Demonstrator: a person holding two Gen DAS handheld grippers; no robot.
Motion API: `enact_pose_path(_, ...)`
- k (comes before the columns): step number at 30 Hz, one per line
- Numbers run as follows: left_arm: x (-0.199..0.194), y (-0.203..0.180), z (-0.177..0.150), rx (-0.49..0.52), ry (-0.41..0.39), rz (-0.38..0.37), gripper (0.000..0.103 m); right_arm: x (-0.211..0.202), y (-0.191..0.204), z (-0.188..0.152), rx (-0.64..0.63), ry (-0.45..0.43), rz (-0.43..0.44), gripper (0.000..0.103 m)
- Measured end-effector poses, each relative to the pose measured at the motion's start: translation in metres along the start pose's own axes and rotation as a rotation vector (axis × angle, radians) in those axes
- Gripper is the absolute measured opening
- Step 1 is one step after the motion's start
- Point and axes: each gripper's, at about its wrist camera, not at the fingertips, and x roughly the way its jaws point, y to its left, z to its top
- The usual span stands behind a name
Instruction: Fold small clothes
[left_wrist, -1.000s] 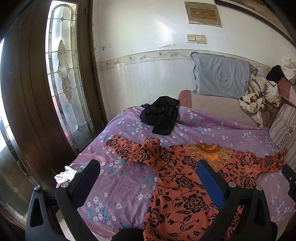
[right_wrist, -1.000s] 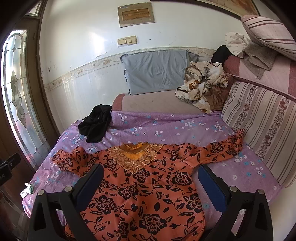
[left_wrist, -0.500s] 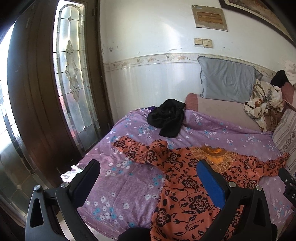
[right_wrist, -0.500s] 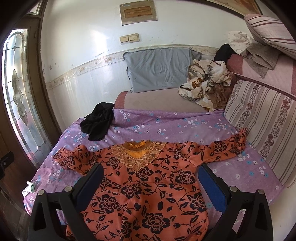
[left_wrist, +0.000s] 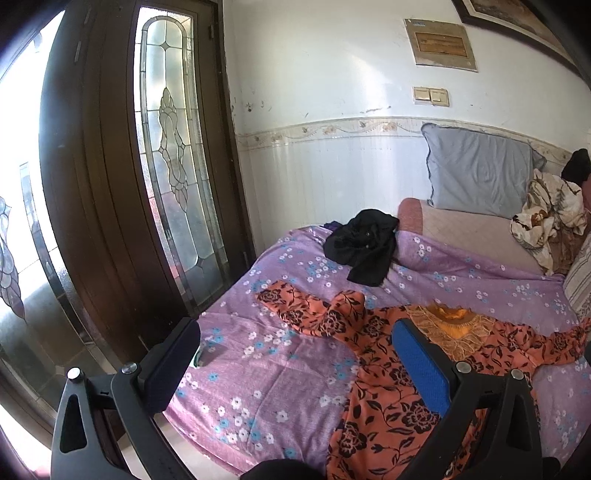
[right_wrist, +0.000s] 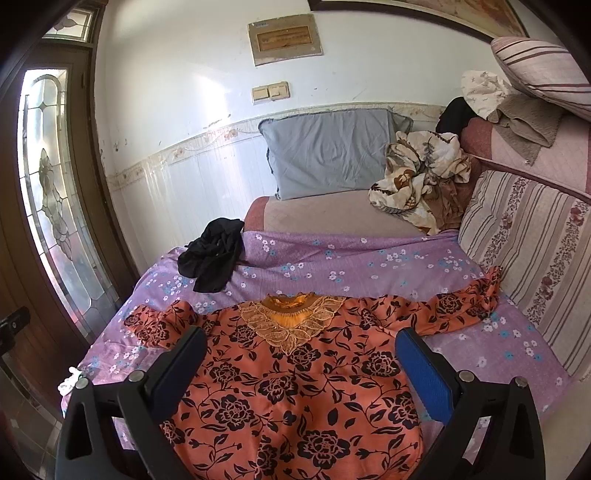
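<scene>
While both tools hover at the near edge of the bed, the right gripper (right_wrist: 299, 363) hangs spread wide and empty right above the orange top (right_wrist: 295, 376), which lies flat, sleeves stretched left to right, neck pointing away; the left gripper (left_wrist: 295, 363), also released, sits off toward the crumpled left sleeve (left_wrist: 314, 310); only the right view shows the far sleeve (right_wrist: 465, 306) fully, black clothes (right_wrist: 214, 258) beyond

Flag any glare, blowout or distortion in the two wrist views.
Left wrist: daylight blows out the far left edge beside the glass door; fisheye bows the frame. Right wrist: soft sheen on the wall, orange top evenly lit and sharp, dark vignette corners.
</scene>
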Motion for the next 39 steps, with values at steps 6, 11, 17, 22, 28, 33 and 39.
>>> enact_pose_path(6,0.023,-0.025,0.011,0.015,-0.004,-0.035,0.103,0.013,-0.006,0.01,-0.01,0.003,-0.032,0.103)
enact_pose_path(11,0.057,-0.06,0.017,0.054,0.017,-0.073,0.103,0.048,-0.011,0.019,0.0,0.016,-0.06,0.103)
enact_pose_path(17,0.1,-0.093,0.021,0.065,0.042,-0.095,0.103,0.1,-0.016,0.026,-0.001,0.046,-0.088,0.103)
enact_pose_path(22,0.132,-0.119,0.018,0.07,0.063,-0.113,0.103,0.138,-0.024,0.026,0.025,0.073,-0.1,0.103)
enact_pose_path(28,0.165,-0.145,0.014,0.072,0.093,-0.135,0.103,0.178,-0.041,0.023,0.069,0.098,-0.135,0.103)
enact_pose_path(33,0.191,-0.164,0.003,0.079,0.122,-0.144,0.103,0.206,-0.064,0.018,0.105,0.125,-0.165,0.103)
enact_pose_path(39,0.255,-0.192,-0.048,0.147,0.305,-0.191,0.103,0.237,-0.163,0.013,0.262,0.115,-0.036,0.103)
